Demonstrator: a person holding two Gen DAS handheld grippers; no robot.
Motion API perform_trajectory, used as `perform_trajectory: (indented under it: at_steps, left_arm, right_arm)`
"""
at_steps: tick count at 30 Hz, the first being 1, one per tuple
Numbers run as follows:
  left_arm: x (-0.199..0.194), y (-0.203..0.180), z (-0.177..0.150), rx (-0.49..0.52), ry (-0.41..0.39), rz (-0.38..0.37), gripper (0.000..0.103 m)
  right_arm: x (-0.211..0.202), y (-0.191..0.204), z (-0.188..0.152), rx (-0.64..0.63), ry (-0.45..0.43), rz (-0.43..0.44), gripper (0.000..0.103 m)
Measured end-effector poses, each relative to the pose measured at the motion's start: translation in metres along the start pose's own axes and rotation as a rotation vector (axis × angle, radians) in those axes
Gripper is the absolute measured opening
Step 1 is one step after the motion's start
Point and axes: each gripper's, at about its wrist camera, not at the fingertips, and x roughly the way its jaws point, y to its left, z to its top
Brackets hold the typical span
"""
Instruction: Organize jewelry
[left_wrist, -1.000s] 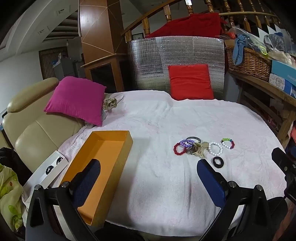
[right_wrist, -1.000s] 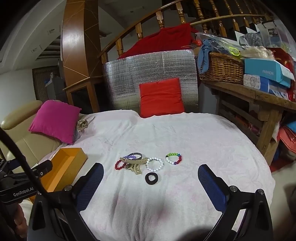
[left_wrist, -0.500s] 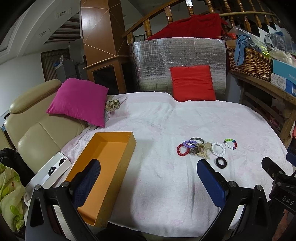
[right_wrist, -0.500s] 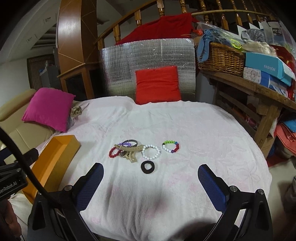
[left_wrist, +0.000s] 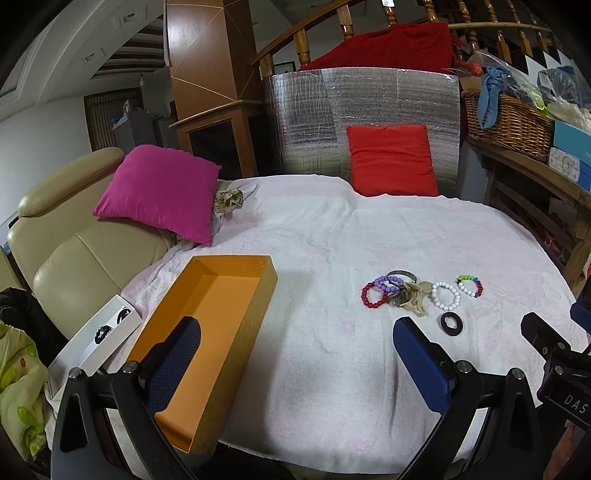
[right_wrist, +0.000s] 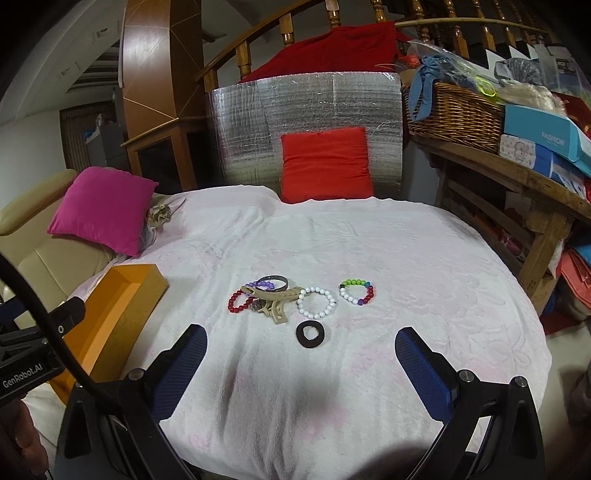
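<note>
**Both grippers held wide over the jewelry on the white cloth**

The left gripper (left_wrist: 295, 365) hangs above the near edge of the table, its two blue-padded fingers spread far apart with nothing between them. Its left finger sits over the orange box (left_wrist: 207, 328), which lies open-topped on the white cloth (left_wrist: 332, 236) at the table's left side. The right gripper (right_wrist: 299, 369) is likewise spread wide and holds nothing, pointing toward the jewelry.

The jewelry lies in a small cluster near the middle of the cloth, well apart from the box. A red bead bracelet (right_wrist: 236, 301) is on the left, touching a purple bead bracelet (right_wrist: 264, 284) and a dark bangle (right_wrist: 273, 280). A tan hair claw (right_wrist: 273, 302) lies over them; something small and dark seems tucked under it, hard to make out. Just right of it is a white bead bracelet (right_wrist: 317, 303), then a multicolored bead bracelet (right_wrist: 356, 292) lying apart. A black ring (right_wrist: 312, 334) lies nearest the right gripper.
</note>
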Motion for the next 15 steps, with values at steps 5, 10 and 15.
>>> perform_trajectory:
  at_steps: [5,10,15]
  left_arm:
    - [0.005,0.004,0.003,-0.009,0.002,0.006,0.103]
    - [0.012,0.004,0.006,-0.013,0.012,0.009,0.103]
    - [0.021,0.003,0.008,-0.016,0.029,0.012,0.103]
  right_arm:
    - [0.005,0.003,0.003,-0.006,0.001,0.005,0.103]
    - [0.010,0.003,0.007,-0.002,0.004,0.009,0.103]
    - [0.018,-0.001,0.009,0.000,0.011,0.006,0.103]
